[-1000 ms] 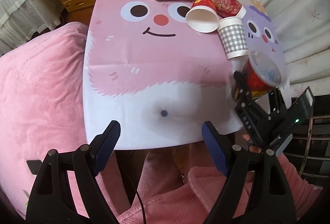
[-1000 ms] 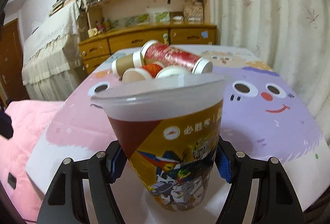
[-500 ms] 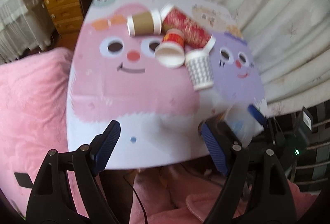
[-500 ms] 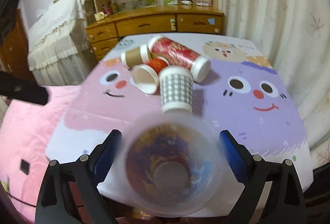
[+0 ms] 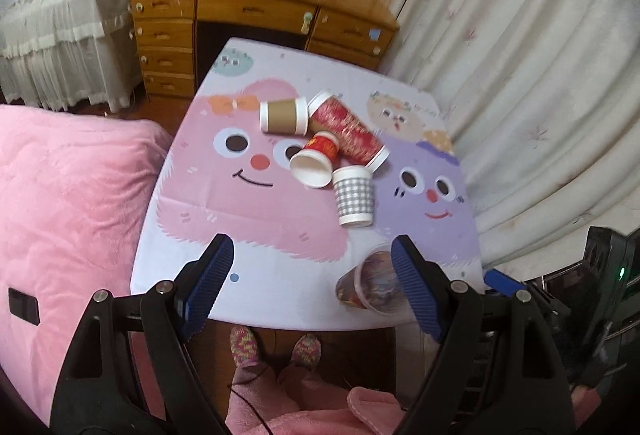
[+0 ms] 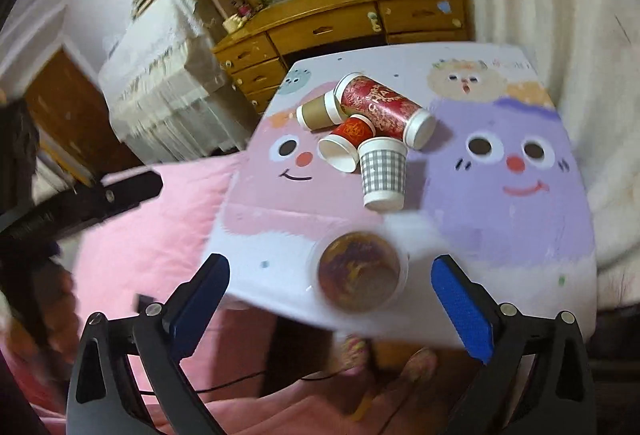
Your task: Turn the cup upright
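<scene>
Clear plastic cup [image 6: 359,271] seen upright, lower centre: light, thin-walled, crushable; mid-wall hold advised. Right gripper [image 6: 340,289] and left gripper [image 5: 308,283] both spread, nothing held.

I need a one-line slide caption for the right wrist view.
Open right gripper above an upright plastic cup near the table edge; four cups lie behind.

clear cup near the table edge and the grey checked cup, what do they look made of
Clear cup: probably thin plastic with a frosted, see-through rim and wall, and a printed red and gold wrap showing through it.
Grey checked cup: likely paper, matte, with a printed gingham pattern and a rolled white rim.
</scene>
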